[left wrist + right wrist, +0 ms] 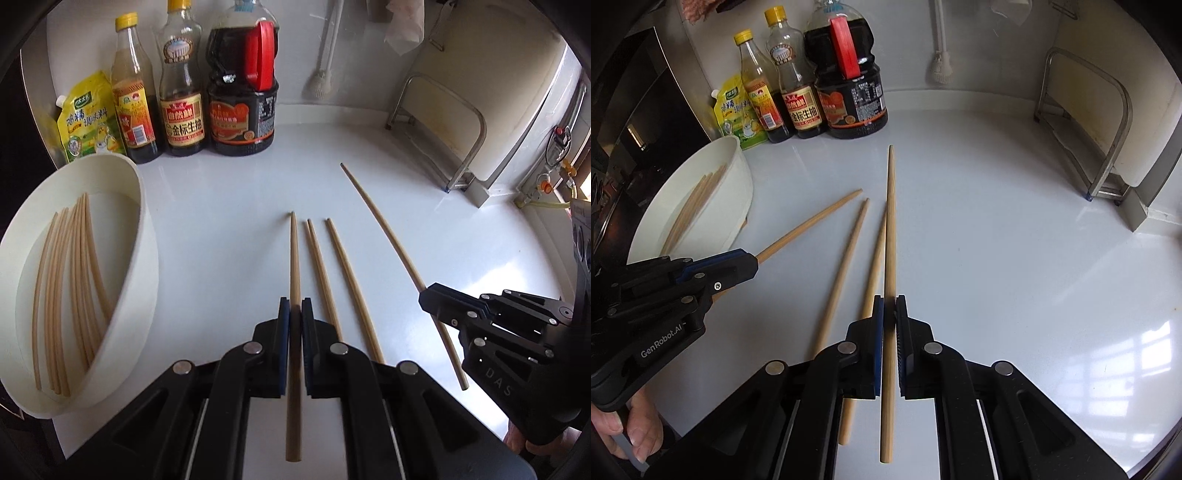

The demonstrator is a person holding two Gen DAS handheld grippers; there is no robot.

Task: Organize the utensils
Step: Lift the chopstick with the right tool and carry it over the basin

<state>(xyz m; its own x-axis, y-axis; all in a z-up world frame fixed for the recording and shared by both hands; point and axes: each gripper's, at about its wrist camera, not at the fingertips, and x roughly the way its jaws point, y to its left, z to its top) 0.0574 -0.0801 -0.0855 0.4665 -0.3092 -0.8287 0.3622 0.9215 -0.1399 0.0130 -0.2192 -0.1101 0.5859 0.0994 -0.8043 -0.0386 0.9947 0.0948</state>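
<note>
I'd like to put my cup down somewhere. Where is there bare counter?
The white counter lies bare between the loose wooden chopsticks and the metal rack. It's crowded left: white oval tub, dark sauce bottles, both grippers clamping chopsticks.

Daylight floods both views, and a window's reflection glares on the glossy white countertop (1015, 266) at lower right. Fisheye distortion bends the edges into dark vignetted corners; focus stays sharp throughout.
</note>
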